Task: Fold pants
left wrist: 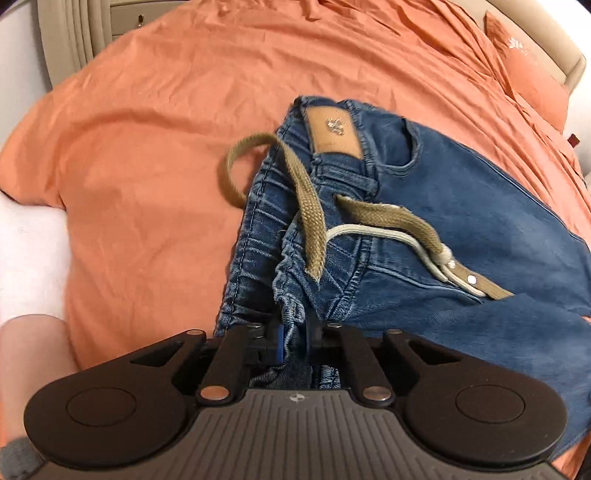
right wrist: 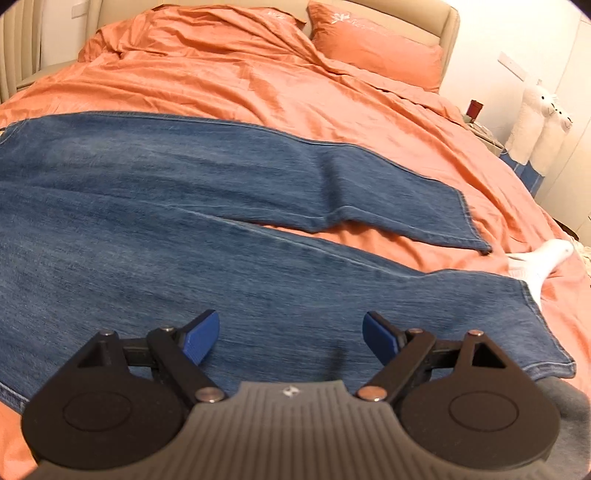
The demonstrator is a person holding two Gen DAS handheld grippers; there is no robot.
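Observation:
Blue denim pants [left wrist: 461,206] lie on an orange bedspread [left wrist: 147,166], waist end toward the left wrist camera. A tan drawstring [left wrist: 310,206] and a tan leather patch [left wrist: 334,127] show on the elastic waistband. My left gripper [left wrist: 293,341] is shut on the bunched waistband edge, with denim pinched between the blue pads. In the right wrist view both legs of the pants [right wrist: 184,229] stretch out flat to the right. My right gripper [right wrist: 291,334] hovers open over the nearer leg, with nothing between its blue pads [right wrist: 201,338].
An orange pillow [right wrist: 373,51] and a beige headboard [right wrist: 452,33] lie at the far end. A person's white-socked foot [right wrist: 539,262] rests by the leg hems. Plush toys [right wrist: 543,122] and a nightstand stand to the right. A bare knee [left wrist: 33,350] shows at the left edge.

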